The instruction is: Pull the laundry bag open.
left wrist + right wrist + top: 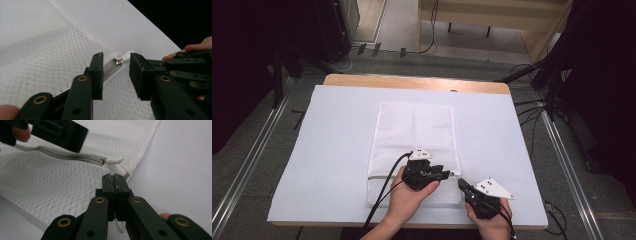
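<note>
A white mesh bag point(414, 130) lies flat on the white mat point(332, 150), with its grey zipper point(67, 155) running across the near end. My left gripper point(450, 173) stands open over the bag's near right corner, and the zipper's metal slider point(118, 61) sits in the gap between its jaws, untouched. The white zip pull point(113, 160) lies just beyond my right gripper point(114, 176). That gripper is shut on a thin white tab point(120, 227) at the bag's corner. In the high view my right gripper point(461, 183) sits at the bag's near right edge.
The mat covers a wooden table point(412, 81), and its near edge lies just behind both hands. Bare mat point(507, 150) stretches to the right of the bag. Cables point(532, 107) and dark stands ring the table on the floor.
</note>
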The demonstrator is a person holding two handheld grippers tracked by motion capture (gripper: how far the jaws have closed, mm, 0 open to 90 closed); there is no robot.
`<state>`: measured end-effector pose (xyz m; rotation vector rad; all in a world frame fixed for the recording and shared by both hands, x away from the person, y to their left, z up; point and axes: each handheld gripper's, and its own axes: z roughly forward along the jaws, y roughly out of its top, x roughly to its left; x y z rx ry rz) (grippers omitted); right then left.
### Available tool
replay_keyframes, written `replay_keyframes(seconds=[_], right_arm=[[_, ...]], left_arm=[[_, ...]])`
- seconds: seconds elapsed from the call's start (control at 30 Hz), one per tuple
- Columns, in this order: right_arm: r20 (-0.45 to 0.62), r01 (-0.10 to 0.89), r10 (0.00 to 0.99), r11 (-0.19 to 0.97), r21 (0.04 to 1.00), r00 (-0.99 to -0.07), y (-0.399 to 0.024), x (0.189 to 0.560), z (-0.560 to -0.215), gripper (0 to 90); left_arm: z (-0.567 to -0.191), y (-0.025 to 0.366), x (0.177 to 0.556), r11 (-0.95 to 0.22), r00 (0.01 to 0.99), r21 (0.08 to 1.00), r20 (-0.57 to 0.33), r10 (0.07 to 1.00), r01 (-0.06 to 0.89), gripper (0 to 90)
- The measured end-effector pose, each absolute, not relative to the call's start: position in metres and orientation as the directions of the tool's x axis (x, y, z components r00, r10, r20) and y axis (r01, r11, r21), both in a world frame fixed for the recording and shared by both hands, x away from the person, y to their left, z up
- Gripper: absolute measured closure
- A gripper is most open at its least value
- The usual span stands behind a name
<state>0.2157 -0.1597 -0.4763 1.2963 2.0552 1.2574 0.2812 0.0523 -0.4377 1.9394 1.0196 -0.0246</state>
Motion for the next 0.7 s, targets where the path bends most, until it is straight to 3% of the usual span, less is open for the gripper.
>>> replay_keyframes(seconds=[0.47,0.7], right_arm=[[0.084,0.479,0.844,0.216,0.851,-0.53,-0.154,0.213,-0.475,90.0],[0.08,0.474,0.843,0.218,0.853,-0.532,-0.155,0.213,-0.475,90.0]], left_arm=[[-0.436,0.009,0.294,-0.285,0.613,0.645,-0.365,0.701,0.709,49.8],[-0.433,0.021,0.295,-0.295,0.629,0.642,-0.382,0.677,0.707,66.6]])
